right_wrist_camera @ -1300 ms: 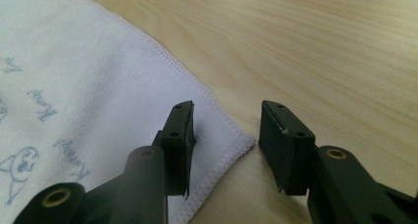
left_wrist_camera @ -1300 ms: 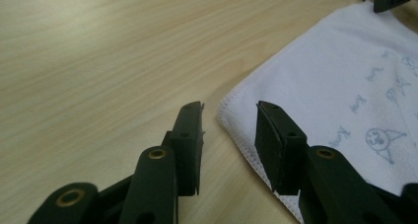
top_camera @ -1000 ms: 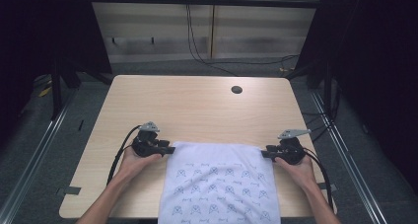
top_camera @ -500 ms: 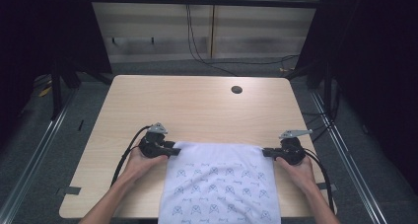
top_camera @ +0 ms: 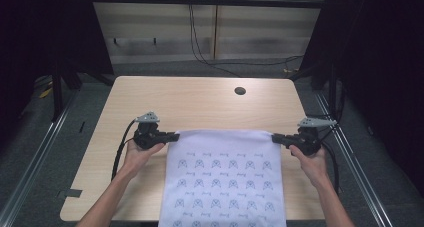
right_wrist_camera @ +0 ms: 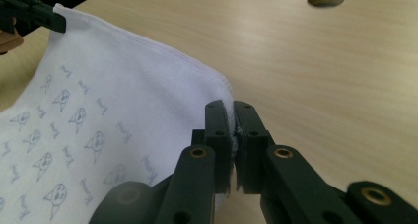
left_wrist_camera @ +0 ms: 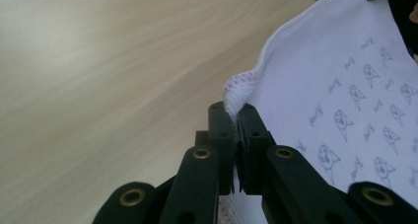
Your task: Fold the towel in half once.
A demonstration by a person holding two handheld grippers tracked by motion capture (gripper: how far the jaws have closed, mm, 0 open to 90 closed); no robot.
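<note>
Both grippers have just been closing & are now pinching the cloth (top_camera: 223, 179): left gripper (top_camera: 172, 136) is clamping its far-left corner, right gripper (top_camera: 276, 138) its far-right corner. Vs. a sec ago that far edge is lifting off the table (top_camera: 200, 99) & pulling taut, so I'm judging the grab done, w/ the rest trailing toward the person. Both hands are holding the jaws level, pointing inward at the cloth.

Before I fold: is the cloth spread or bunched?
Spread: the cloth lies flat, its far edge taut between the left gripper and right gripper.
</note>
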